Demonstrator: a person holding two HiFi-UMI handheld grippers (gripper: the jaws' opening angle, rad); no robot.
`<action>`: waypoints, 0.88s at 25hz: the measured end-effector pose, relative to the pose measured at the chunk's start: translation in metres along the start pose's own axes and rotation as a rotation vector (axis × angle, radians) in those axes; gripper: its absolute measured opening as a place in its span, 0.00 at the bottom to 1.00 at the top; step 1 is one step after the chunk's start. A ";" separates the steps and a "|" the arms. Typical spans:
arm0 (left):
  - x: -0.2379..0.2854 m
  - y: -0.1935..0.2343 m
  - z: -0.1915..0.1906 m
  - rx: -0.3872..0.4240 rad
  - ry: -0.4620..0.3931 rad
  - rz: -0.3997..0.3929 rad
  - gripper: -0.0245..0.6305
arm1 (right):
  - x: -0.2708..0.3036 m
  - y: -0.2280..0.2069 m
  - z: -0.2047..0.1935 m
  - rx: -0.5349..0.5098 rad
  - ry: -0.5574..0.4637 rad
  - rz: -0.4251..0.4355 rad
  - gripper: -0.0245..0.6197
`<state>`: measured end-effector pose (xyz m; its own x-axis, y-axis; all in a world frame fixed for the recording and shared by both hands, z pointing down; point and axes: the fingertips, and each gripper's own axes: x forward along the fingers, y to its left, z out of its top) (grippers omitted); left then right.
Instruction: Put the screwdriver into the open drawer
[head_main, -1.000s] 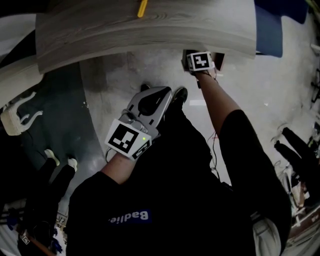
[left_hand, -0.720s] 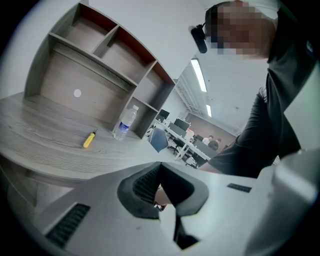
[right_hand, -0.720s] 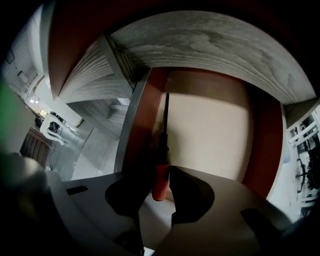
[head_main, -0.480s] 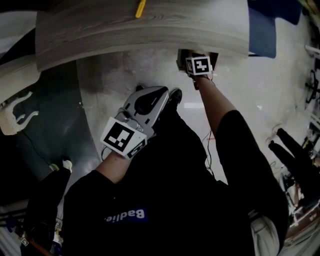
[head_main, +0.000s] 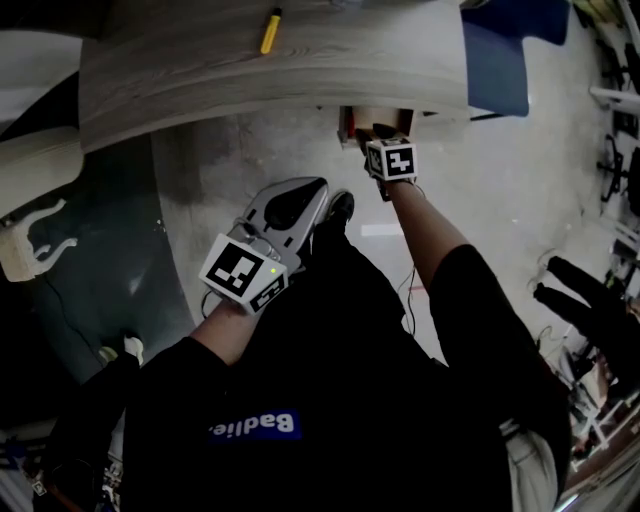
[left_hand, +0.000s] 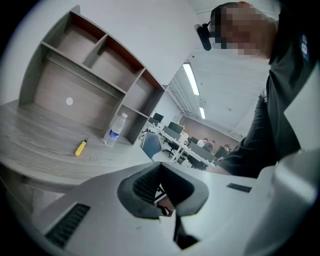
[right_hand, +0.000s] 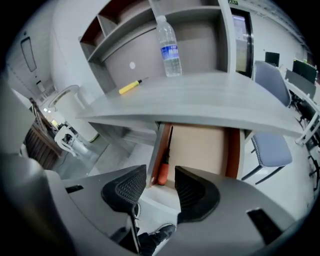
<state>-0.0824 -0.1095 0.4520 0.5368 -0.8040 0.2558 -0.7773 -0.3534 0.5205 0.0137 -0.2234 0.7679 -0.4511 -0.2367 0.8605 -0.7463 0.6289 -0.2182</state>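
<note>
An orange-handled screwdriver lies along the left wall of the open drawer under the grey desk. A small yellow screwdriver lies on the desk top, also seen in the head view as the yellow screwdriver. My right gripper hangs above the drawer's front edge. Its jaws have just been opening and nothing is between them. In the head view the right gripper sits just before the drawer. My left gripper stays low by my body, shut and empty.
A water bottle stands on the desk before a shelf unit. A blue-grey chair stands right of the drawer. My shoe is on the pale floor below the desk. A white stand is at the left.
The right gripper has lifted back from the drawer toward me, and more of the drawer shows. The left gripper has risen a little. My head view has shifted, showing more desk top.
</note>
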 end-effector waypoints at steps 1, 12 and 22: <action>-0.001 -0.002 0.002 0.001 -0.001 -0.004 0.04 | -0.008 0.004 0.004 0.002 -0.023 0.008 0.34; -0.013 -0.041 0.032 0.034 -0.043 -0.056 0.04 | -0.132 0.054 0.032 -0.067 -0.251 0.072 0.32; -0.017 -0.078 0.060 0.058 -0.075 -0.116 0.04 | -0.248 0.097 0.069 -0.050 -0.480 0.145 0.19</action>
<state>-0.0502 -0.0971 0.3582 0.6003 -0.7885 0.1339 -0.7300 -0.4717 0.4947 0.0188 -0.1549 0.5015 -0.7319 -0.4506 0.5112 -0.6397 0.7129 -0.2874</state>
